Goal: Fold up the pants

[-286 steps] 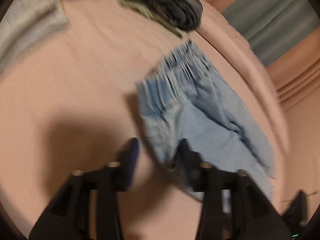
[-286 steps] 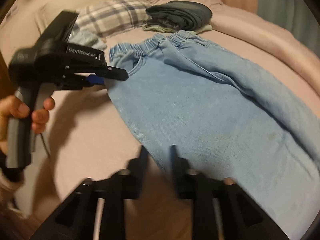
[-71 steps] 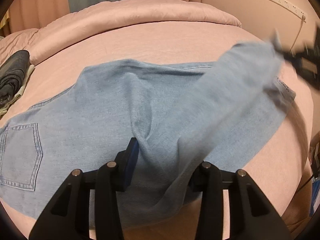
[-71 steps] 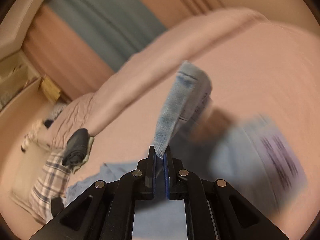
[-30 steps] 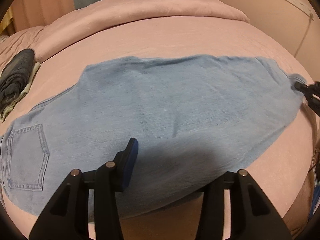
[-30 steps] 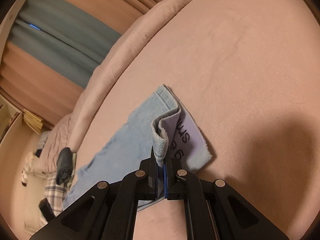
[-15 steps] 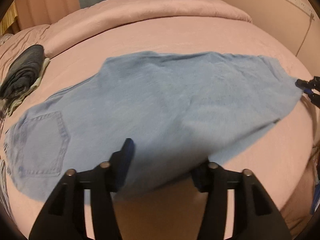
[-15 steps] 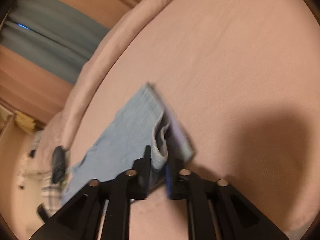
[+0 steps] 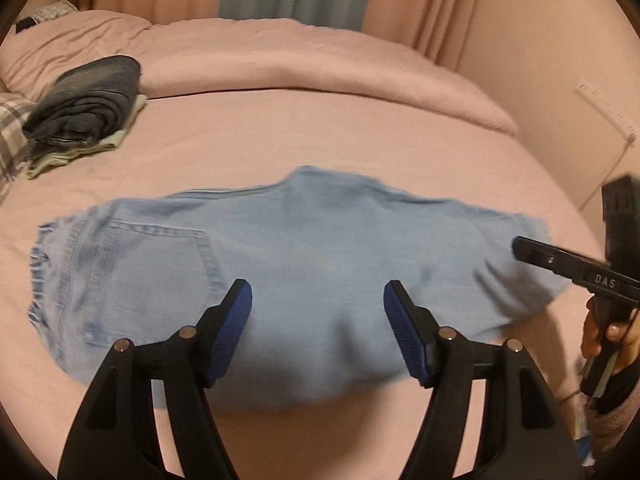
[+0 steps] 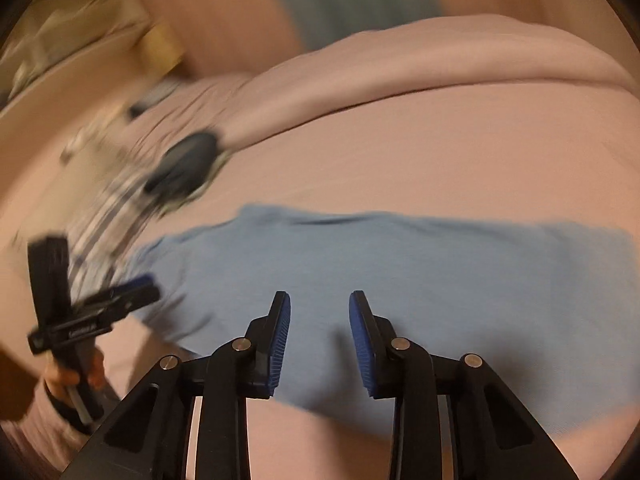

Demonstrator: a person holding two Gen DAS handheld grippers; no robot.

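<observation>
The light blue denim pants lie flat on the pink bed, folded lengthwise, waistband and back pocket at the left, leg ends at the right. They also show in the right wrist view. My left gripper is open and empty above the pants' near edge. My right gripper is open and empty over the near edge too. It shows from the side at the leg end in the left wrist view. The left gripper shows near the waist end in the right wrist view.
A pile of folded dark clothes sits at the back left beside a plaid pillow. A rolled pink duvet runs along the bed's far side. A wall with a power strip stands at the right.
My right gripper has opened and let go of the leg end. Both grippers have pulled back from the pants, which now lie flat on the bed.
</observation>
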